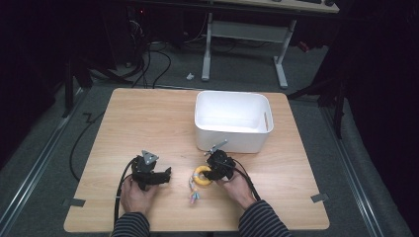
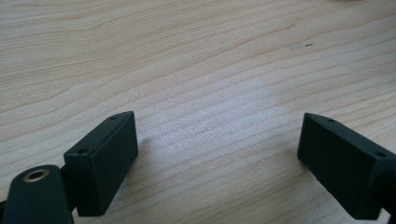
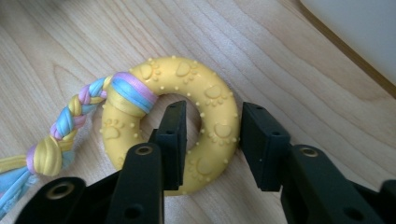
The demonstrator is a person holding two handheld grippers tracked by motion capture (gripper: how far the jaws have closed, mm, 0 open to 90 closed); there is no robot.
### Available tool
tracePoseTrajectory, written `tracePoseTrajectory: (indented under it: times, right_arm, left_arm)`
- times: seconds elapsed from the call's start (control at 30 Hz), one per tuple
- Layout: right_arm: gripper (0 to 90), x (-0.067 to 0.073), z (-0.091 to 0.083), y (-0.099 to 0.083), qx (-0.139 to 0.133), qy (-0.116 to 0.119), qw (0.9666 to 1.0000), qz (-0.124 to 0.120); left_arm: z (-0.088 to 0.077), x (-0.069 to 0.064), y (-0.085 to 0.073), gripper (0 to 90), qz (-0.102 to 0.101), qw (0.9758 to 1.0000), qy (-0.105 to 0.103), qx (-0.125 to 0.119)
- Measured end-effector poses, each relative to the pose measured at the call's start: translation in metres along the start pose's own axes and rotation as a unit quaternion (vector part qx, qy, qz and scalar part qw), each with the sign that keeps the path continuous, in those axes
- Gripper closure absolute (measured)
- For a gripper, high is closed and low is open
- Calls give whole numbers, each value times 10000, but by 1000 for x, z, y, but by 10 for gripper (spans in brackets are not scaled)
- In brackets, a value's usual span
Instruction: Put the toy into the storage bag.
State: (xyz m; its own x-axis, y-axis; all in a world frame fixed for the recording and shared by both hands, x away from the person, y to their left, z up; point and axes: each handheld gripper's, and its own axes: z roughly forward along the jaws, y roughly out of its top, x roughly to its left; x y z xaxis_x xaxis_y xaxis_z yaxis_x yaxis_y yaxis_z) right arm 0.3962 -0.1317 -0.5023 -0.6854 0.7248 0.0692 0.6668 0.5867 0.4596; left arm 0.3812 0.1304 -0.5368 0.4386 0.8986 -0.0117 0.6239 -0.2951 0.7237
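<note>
Jaws of the right gripper [image 3: 210, 140] pinch one side of the yellow ring [image 3: 175, 123], one inside its hole, on the table [image 1: 148, 123] before the white bin [image 1: 232, 123]. The left gripper [image 2: 217, 158] gapes wide, empty. That rubbery ring looks light and grippy; its braided tail [image 3: 60, 128] would flop, so hold the ring.

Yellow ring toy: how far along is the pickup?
Done: the right hand-held gripper has one jaw through the hole of the yellow ring toy and one outside, pads on the rim. In hand: the grasp; the toy lies on the table. Left: lifting it, probably into the white bin. The left hand-held gripper is open.
</note>
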Motion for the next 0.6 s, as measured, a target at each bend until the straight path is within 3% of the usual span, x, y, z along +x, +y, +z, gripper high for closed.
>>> tracePoseTrajectory:
  times: [0.6]
  right_arm:
    - [671,2,-2,0,12,-31,10000,-37]
  left_arm:
    - [0,0,0,135,16,10000,-40,-3]
